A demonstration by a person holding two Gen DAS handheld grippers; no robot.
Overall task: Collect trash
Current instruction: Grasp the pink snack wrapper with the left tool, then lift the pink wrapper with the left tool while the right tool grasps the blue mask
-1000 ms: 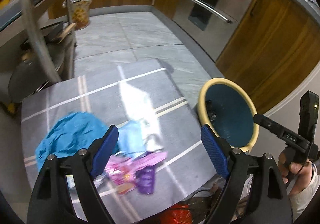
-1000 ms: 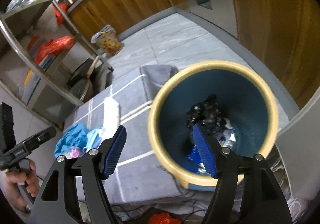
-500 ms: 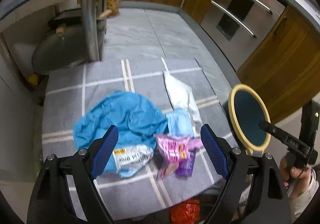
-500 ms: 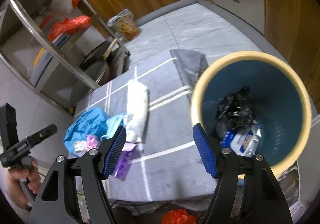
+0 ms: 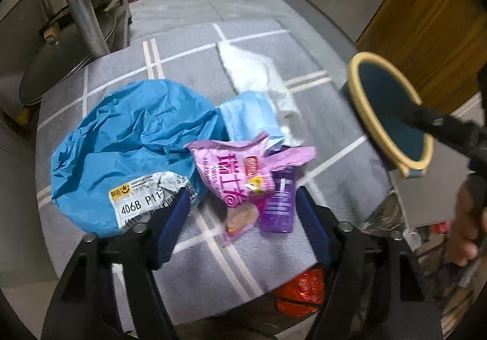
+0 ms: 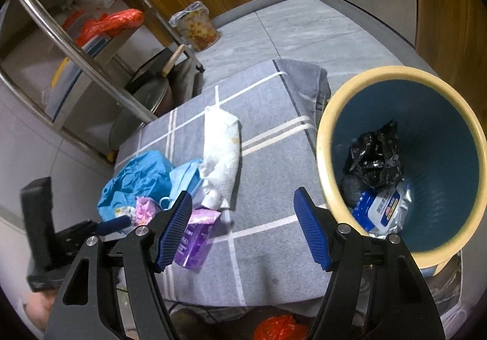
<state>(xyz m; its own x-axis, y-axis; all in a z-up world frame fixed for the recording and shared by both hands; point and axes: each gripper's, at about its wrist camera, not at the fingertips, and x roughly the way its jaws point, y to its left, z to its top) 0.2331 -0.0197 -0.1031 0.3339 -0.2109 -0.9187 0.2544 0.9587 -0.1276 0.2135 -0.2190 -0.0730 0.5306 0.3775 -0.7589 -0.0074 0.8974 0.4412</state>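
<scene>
While the grey checked cloth [image 5: 188, 45] carries the litter, the yellow-rimmed blue bin [image 6: 328, 139] stands at its right edge, black bag and wipes pack inside. Biggest on the cloth is the crumpled blue bag [image 5: 127, 139], then the white paper towel [image 6: 222, 145], the pink snack wrapper [image 5: 234, 169], the purple packet [image 5: 278, 203]. Left gripper [image 5: 243, 221] hangs over wrapper and packet, jaws just narrowing, pads not pressing on either. Right gripper [image 6: 243, 227] gapes wide, holding nothing.
</scene>
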